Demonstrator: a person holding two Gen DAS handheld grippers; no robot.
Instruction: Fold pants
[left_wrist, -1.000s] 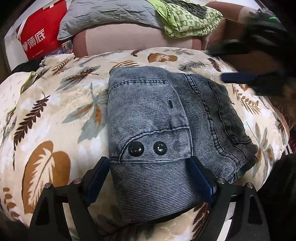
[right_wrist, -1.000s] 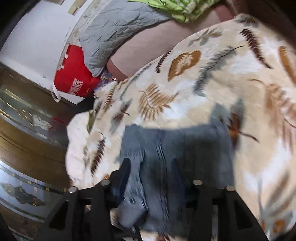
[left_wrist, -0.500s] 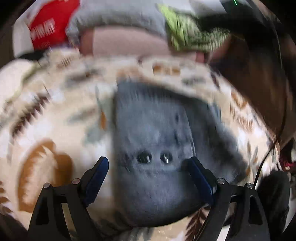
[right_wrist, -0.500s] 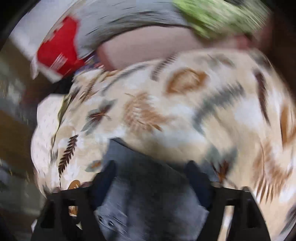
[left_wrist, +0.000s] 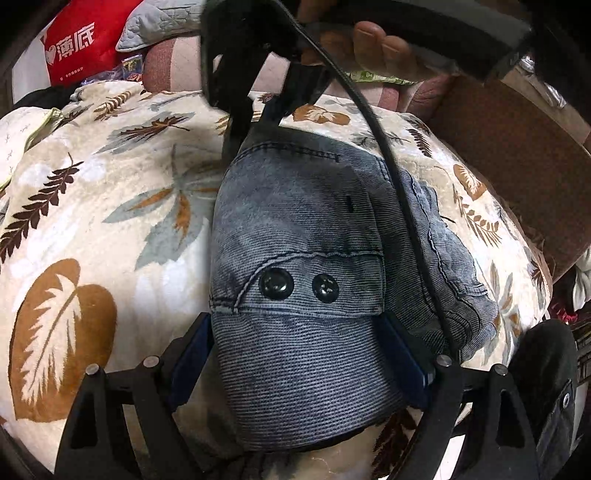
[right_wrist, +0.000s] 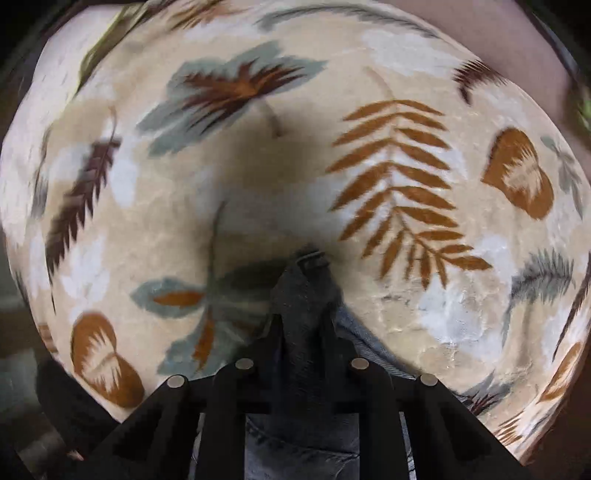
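two grippers: one at each end of the folded pants (left_wrist: 295, 236)
left gripper (left_wrist: 297, 354): fingers spread wide, straddling the near end of the pants, closed on nothing
pants: folded denim bundle lying on the leaf-print blanket (left_wrist: 92, 206)
right gripper (right_wrist: 301, 325): fingers drawn close, pinching a fold of the pants at the far end

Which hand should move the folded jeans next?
Probably the right. The right gripper is already shut on the far corner of the folded jeans, while the left gripper is open, straddling the near end.
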